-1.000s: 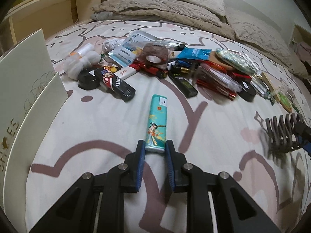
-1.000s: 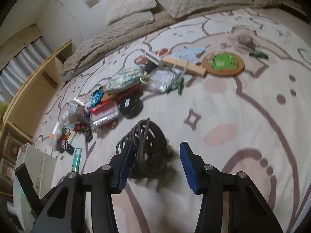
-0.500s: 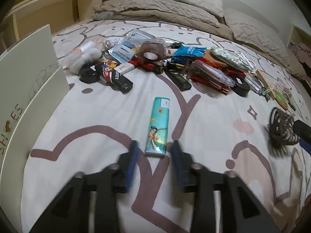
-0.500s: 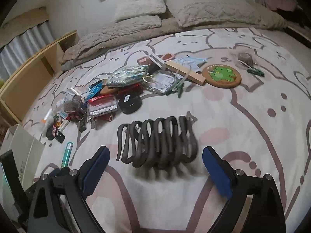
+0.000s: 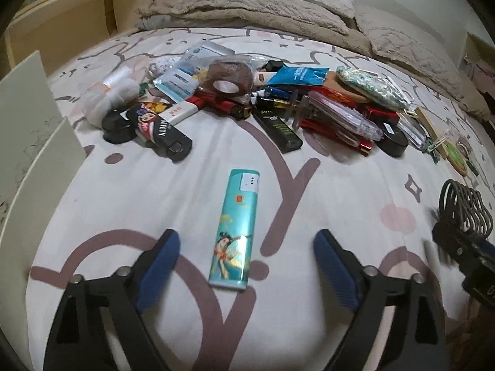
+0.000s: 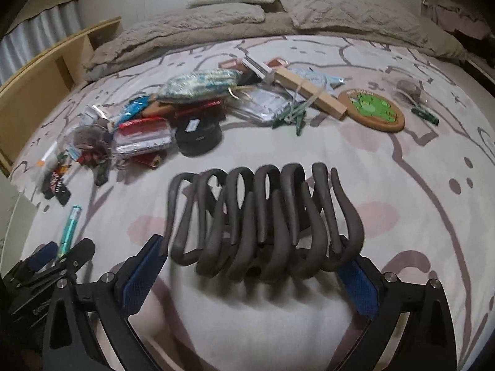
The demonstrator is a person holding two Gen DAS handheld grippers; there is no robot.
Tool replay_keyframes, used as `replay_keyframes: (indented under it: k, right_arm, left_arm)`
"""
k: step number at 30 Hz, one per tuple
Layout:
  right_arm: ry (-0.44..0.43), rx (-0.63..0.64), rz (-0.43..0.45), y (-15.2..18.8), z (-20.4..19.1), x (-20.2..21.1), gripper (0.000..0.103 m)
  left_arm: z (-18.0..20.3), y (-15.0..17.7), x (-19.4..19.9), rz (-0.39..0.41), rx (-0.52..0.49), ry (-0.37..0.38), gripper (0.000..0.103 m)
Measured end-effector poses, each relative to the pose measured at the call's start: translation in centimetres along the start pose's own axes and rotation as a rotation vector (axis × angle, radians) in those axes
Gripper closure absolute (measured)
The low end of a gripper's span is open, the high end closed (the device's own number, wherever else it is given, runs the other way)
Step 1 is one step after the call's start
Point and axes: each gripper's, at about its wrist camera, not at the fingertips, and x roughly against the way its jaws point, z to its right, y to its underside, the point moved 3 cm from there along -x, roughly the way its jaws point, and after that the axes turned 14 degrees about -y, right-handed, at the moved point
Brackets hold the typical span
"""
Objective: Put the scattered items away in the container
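Left wrist view shows the left gripper (image 5: 246,255) spread wide, where a second ago its blue pads sat narrow on either side of the near end of the teal lighter (image 5: 235,228). That lighter now lies free on the patterned bedsheet (image 5: 154,204) at lower centre of the frame, its near end between the two parted fingers, touching neither. I read this as a release or an aborted pinch: the lighter is not yet on its way to the container, and a fresh close is needed before any lift. The white shoebox (image 5: 29,142), presumably the container, stands at the left edge of the frame, well apart from the lighter.

Right wrist view shows the right gripper (image 6: 250,275) also wide apart, wider than a second ago, and the dark claw hair clip (image 6: 263,222) has turned from end-on to broadside. It lies on the sheet at centre frame, spanning nearly the whole gap between the blue pads, its ends close to both; contact cannot be told. The remaining clutter (image 6: 191,114) is heaped in the upper left of that frame.
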Motion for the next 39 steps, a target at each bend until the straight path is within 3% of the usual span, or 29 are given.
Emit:
replay_keyframes:
  k: [3, 12, 15, 18, 23, 24, 25, 39]
  right_arm:
    - [0.01, -0.001, -0.005, 0.0, 0.0, -0.3, 0.0]
    - [0.023, -0.015, -0.034, 0.3, 0.2, -0.8, 0.0]
    - [0.016, -0.025, -0.004, 0.3, 0.3, -0.3, 0.001]
    - [0.039, -0.041, 0.042, 0.3, 0.5, 0.5, 0.022]
    - [0.03, -0.043, 0.073, 0.2, 0.4, 0.8, 0.023]
    - [0.033, -0.04, 0.075, 0.2, 0.4, 0.8, 0.023]
    - [0.034, -0.037, 0.078, 0.2, 0.3, 0.8, 0.023]
    - [0.025, -0.071, 0.119, 0.3, 0.7, 1.9, 0.023]
  left_arm:
    - [0.5, 0.0, -0.3, -0.013, -0.018, 0.009, 0.001]
    - [0.4, 0.1, -0.3, -0.009, -0.013, 0.018, 0.003]
    - [0.1, 0.0, 0.1, 0.016, -0.002, 0.001, 0.022]
    - [0.1, -0.2, 0.4, 0.041, -0.004, -0.005, 0.044]
    - [0.5, -0.3, 0.8, 0.065, -0.027, -0.003, 0.067]
    - [0.4, -0.3, 0.9, 0.067, -0.018, -0.005, 0.078]
    - [0.2, -0.4, 0.8, 0.065, -0.009, 0.002, 0.082]
    - [-0.2, -0.4, 1.3, 0.074, 0.016, 0.017, 0.082]
